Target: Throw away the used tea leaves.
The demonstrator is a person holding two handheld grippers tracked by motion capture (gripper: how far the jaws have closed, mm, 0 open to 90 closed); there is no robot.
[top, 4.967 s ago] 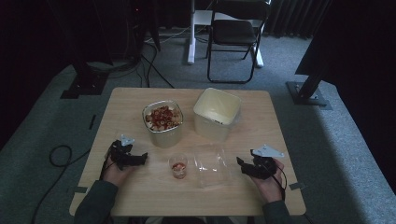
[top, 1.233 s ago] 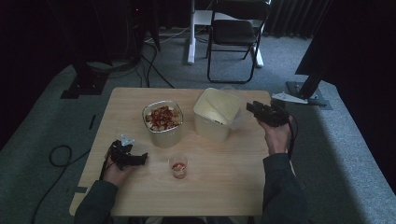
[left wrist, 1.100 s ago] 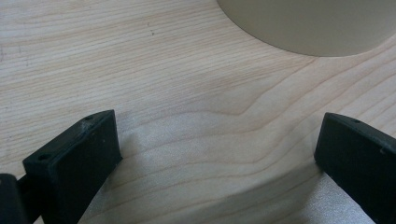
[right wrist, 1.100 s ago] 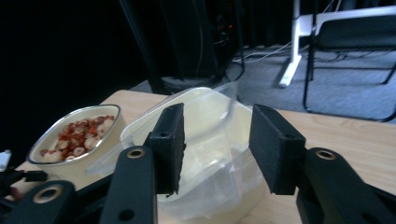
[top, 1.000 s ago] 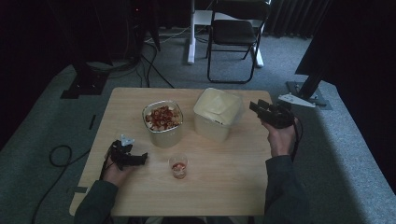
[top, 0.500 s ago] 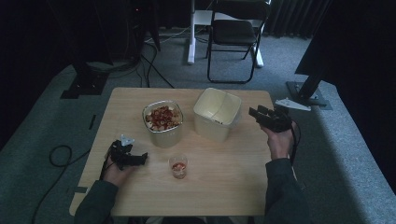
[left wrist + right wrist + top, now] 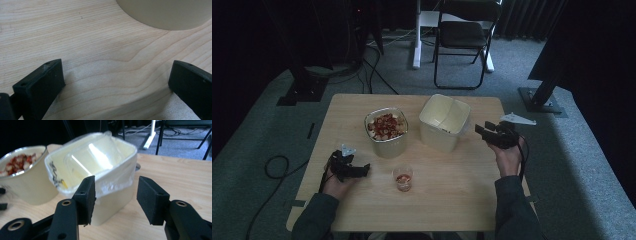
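Two hand-held grippers, both jaws wide apart, holding nothing. Right hand-held gripper (image 7: 486, 131) hovers just beside lined bin (image 7: 444, 121), centre-right of high view; clear plastic container (image 7: 96, 155) lies inside. Risk: jaw snags loose liner, tips bin. Left hand-held gripper (image 7: 353, 169) rests on counter (image 7: 452, 200), lower left, near small glass (image 7: 402, 178); careless sweep could spill it.

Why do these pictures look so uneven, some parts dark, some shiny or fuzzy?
High view: dim, the room around the wooden table nearly black. Right gripper view: glare streaks on clear plastic inside the cream bin, and the bowl of red-and-white food is blurred. Left gripper view: sharp wood grain, soft shadow between the open jaws.
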